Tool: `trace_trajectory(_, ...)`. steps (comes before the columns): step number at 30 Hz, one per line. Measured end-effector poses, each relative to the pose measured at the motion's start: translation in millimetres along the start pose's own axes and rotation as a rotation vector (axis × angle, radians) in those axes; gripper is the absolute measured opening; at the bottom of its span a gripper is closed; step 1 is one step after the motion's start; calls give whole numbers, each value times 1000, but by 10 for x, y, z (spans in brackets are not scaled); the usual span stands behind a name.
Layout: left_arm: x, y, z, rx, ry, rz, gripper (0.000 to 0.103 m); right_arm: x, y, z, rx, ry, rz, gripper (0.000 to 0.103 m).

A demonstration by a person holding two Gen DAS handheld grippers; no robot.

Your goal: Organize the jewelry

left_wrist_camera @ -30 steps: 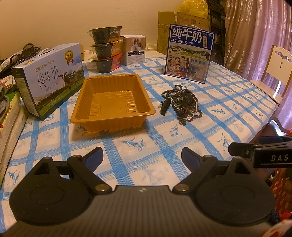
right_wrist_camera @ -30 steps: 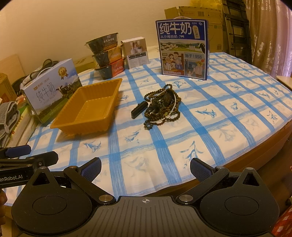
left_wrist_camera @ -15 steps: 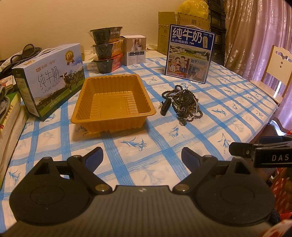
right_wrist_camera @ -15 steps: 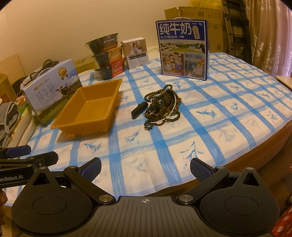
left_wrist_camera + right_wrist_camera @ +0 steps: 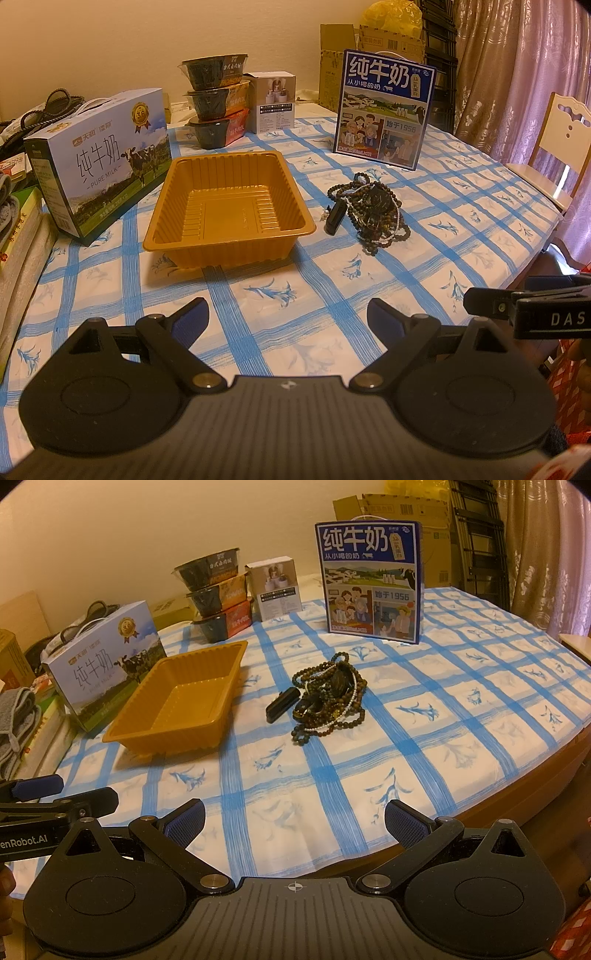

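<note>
1. We judge nothing sorted: orange tray (image 5: 229, 206) bare.
2. Bead pile (image 5: 328, 698) on table (image 5: 443, 716), ahead of right hand-held gripper (image 5: 294, 821), well apart.
3. Left hand-held gripper (image 5: 288, 319) and right both spread, empty.

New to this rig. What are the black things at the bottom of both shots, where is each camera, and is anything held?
No robot arm: a person holds a two-finger gripper in each hand, each with a fisheye camera looking along its fingers. One picture is from the left gripper, the other from the right gripper; each also shows the other at its edge. Both are open and hold nothing. On the blue-checked tablecloth sit an orange tray with nothing visible in it, and to its right a tangled pile of bead necklaces with a small black case beside it. Milk cartons, stacked bowls and a small box stand behind.
</note>
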State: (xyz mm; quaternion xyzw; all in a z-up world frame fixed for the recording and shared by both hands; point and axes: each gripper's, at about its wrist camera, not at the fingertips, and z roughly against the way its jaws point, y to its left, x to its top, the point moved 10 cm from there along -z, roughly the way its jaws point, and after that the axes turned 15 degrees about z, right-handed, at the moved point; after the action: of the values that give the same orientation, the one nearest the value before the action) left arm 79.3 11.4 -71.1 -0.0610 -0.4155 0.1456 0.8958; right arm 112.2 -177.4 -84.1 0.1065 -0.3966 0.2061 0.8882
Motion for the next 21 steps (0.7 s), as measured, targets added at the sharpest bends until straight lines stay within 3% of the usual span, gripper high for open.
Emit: trace_trajectory(21, 12, 29, 24, 0, 4, 2, 92, 8, -6, -20, -1, -2, -1, 103)
